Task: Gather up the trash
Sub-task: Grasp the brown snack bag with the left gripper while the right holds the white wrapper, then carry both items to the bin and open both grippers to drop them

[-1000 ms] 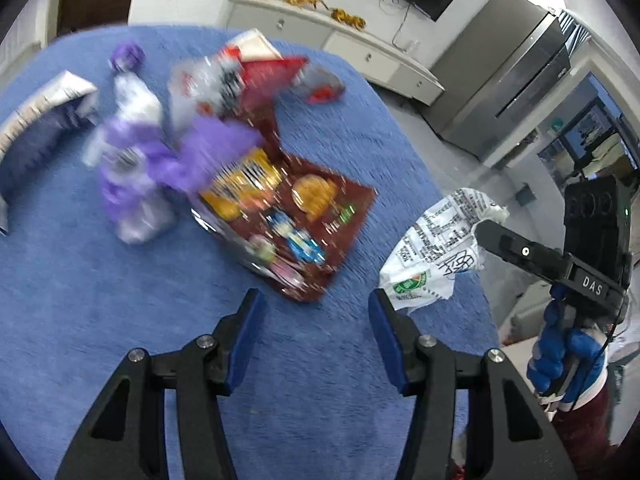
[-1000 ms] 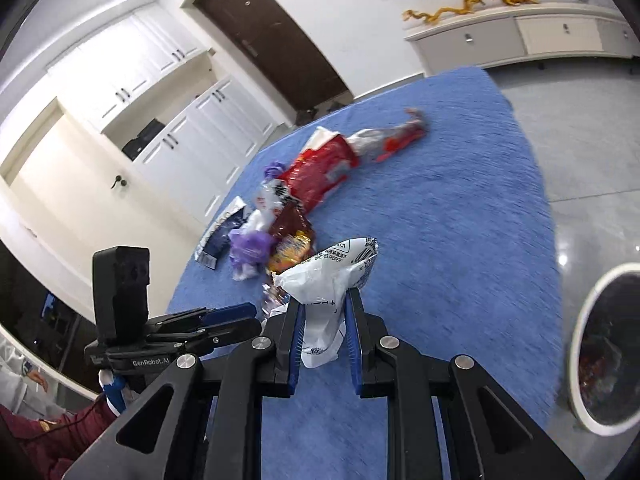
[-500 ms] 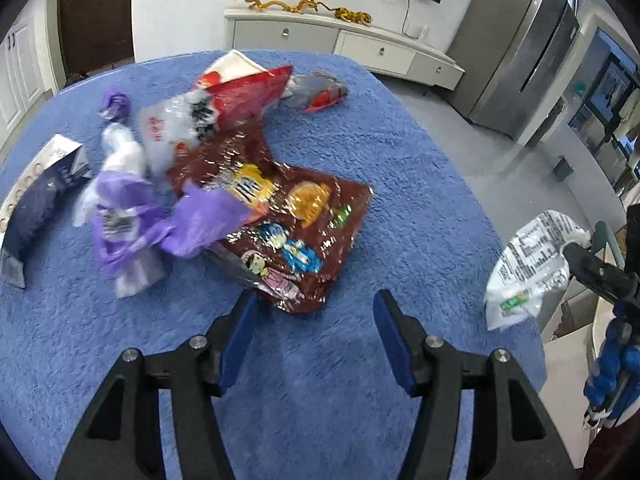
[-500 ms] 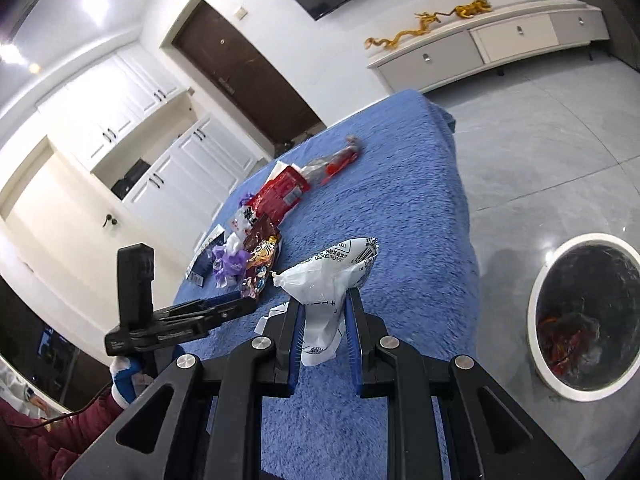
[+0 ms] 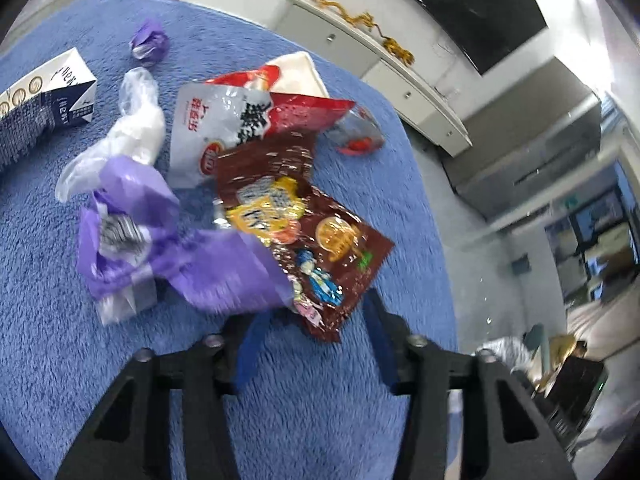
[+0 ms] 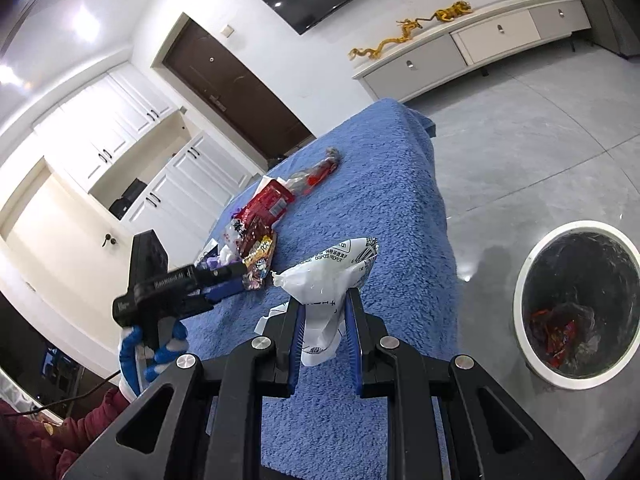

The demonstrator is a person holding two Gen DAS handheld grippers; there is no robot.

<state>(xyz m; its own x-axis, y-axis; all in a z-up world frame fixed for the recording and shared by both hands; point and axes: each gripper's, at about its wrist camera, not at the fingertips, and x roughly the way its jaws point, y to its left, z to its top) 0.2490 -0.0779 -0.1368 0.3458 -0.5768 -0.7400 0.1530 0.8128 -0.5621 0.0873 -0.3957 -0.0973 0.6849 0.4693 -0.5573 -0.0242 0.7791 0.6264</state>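
The right gripper (image 6: 322, 332) is clamped on a white wrapper (image 6: 332, 280), pinching only its lower part; the upper half fans free above the pads. It hangs over the near edge of the blue surface (image 6: 384, 184), with the bin (image 6: 580, 308) on the floor at about 3 o'clock in the right wrist view, well apart from the wrapper. The main risk here, as I judge it, is the carry: the film is light and held by a thin pinch, so a quick swing could let it slip out, or a release short of the rim could let it flutter onto the floor beside the bin.

The left gripper (image 5: 312, 340) is spread wide and holds nothing — its pads bracket the near corner of a brown snack bag (image 5: 320, 236), which lies flat on the surface. A purple wrapper (image 5: 224, 268) overlaps that bag at about 9 o'clock from the gripper, just past the left pad. Closing here could catch both, or only the purple film, and drag the bag without lifting it. A flat bag on plush cloth also gives the pads little edge to bite, so they may snag the pile instead.

Further out, at 11 to 12 o'clock, sit a white-and-red pouch (image 5: 216, 128), a clear bag (image 5: 136, 120), a carton (image 5: 44, 108) and a small purple ball (image 5: 148, 40); pulling the brown bag may shift the pouch touching it.
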